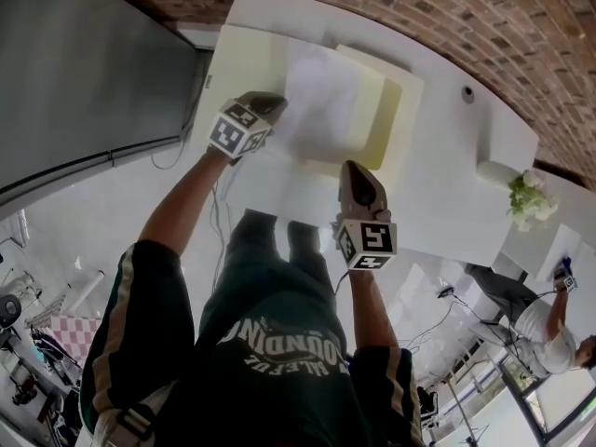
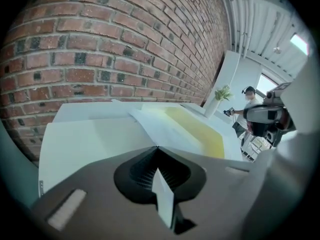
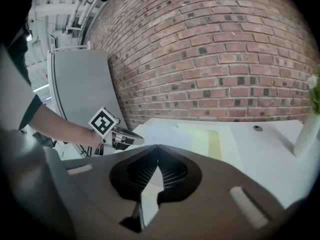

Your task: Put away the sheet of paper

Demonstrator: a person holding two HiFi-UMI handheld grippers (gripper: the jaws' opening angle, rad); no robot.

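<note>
We see the left tool point(image 1: 271, 103) closed on the left edge of the sheet of paper point(image 1: 322, 106), which lies across an open pale yellow folder point(image 1: 397, 102) on the white tabletop point(image 1: 466, 189). The right tool point(image 1: 352, 169) sits at the folder's near edge with its jaws together. We cannot tell whether they pinch anything.

sheet point(image 1: 321, 101): near left corner under left gripper point(image 1: 276, 102) | folder point(image 1: 399, 110): middle covered by sheet, near edge under right gripper point(image 1: 349, 167) tip | table point(image 1: 466, 184): near edge behind wearer's body point(image 1: 279, 343) | bystander point(image 1: 549, 329): cut by picture edge, held item too small to tell | plant point(image 3: 314, 96): cut by right edge
</note>
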